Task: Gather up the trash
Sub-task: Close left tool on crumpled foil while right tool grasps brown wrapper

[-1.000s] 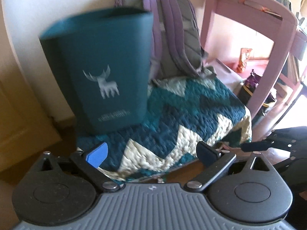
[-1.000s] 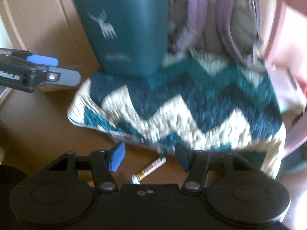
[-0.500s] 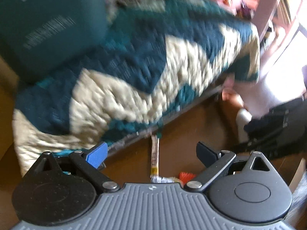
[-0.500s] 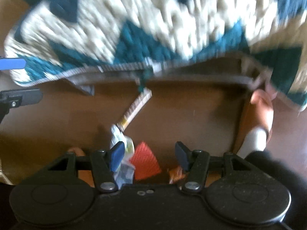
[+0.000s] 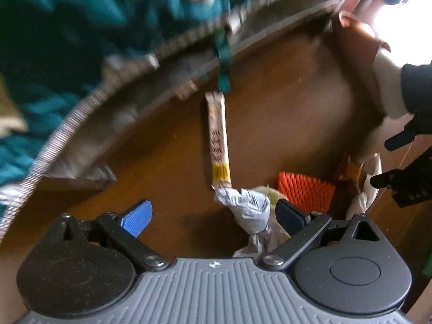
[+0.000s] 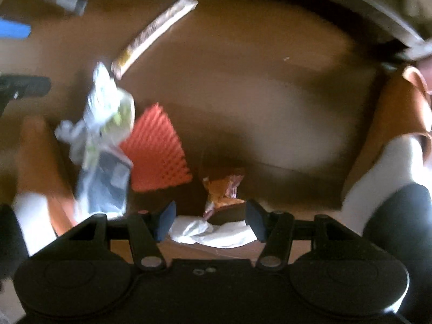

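Several light, crushable scraps lie on the floor: pinch the foil wrapper at its twisted neck; both grippers gape empty.

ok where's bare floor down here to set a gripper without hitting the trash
Bare floor lies between the long wrapper and the slipper, and left of that wrapper below the quilt edge. It is crowded where the crumpled foil wrapper, orange mesh, snack bag and white tissue cluster.
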A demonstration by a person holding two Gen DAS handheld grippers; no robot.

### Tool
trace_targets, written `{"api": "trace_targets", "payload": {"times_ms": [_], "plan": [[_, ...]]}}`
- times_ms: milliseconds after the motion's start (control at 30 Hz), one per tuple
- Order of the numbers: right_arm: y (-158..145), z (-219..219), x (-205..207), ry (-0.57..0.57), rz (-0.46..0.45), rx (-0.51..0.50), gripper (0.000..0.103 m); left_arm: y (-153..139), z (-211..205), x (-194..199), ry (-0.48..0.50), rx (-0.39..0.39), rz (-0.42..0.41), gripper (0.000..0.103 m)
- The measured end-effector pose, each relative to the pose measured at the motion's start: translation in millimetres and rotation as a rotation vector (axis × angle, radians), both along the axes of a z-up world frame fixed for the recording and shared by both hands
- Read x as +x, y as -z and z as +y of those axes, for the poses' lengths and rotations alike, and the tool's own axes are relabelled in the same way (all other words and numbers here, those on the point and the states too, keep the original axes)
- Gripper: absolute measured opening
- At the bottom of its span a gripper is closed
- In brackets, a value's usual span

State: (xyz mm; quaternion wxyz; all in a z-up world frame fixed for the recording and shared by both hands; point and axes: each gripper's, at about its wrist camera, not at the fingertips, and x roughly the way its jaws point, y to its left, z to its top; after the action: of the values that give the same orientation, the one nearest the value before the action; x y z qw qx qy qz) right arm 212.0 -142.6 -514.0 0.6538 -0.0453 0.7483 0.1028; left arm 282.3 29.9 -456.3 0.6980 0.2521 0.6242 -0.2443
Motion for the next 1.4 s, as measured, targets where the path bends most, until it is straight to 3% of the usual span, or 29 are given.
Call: {"api": "trace_targets", "payload": {"times_ms": [267, 533, 667, 833, 867, 1000, 1167, 1400], "plan": [[37.2, 1.7, 7.4, 0.000, 0.039, 0.030, 0.056, 71.3, 12.5, 1.5, -0.102, -0.003, 0.168, 0.095], [63.7, -11.9, 13.1, 0.071, 0.089, 0.022, 0.056, 106.6, 7.1, 2.8, -0.156, -0.026, 0.262, 0.093], [71.7, -12.8, 17.9, 0.088, 0.099, 0.030, 0.054, 121.0, 10.1, 9.3, -0.228, -0.031, 0.290, 0.080], [73.0, -12.6, 21.2, 0.082, 0.108, 0.033, 0.034, 130.5, 12.7, 10.6, -0.262, -0.049, 0.349, 0.057], [71.3, -12.1, 21.7, 0.076, 0.105, 0.036, 0.032, 130.7, 12.5, 9.6, -0.262, -0.057, 0.360, 0.046], [57.1, -8.8, 25.7, 0.055, 0.091, 0.013, 0.030, 125.6, 12.2, 8.0, -0.253, -0.064, 0.364, 0.046], [13.2, 4.6, 32.5, 0.012, 0.025, 0.001, 0.030, 105.6, 16.8, 10.2, -0.251, -0.055, 0.352, 0.045], [-67.6, 15.9, 40.3, -0.008, -0.096, 0.009, 0.030, 43.2, 12.4, 12.6, -0.185, -0.057, 0.277, 0.045]]}}
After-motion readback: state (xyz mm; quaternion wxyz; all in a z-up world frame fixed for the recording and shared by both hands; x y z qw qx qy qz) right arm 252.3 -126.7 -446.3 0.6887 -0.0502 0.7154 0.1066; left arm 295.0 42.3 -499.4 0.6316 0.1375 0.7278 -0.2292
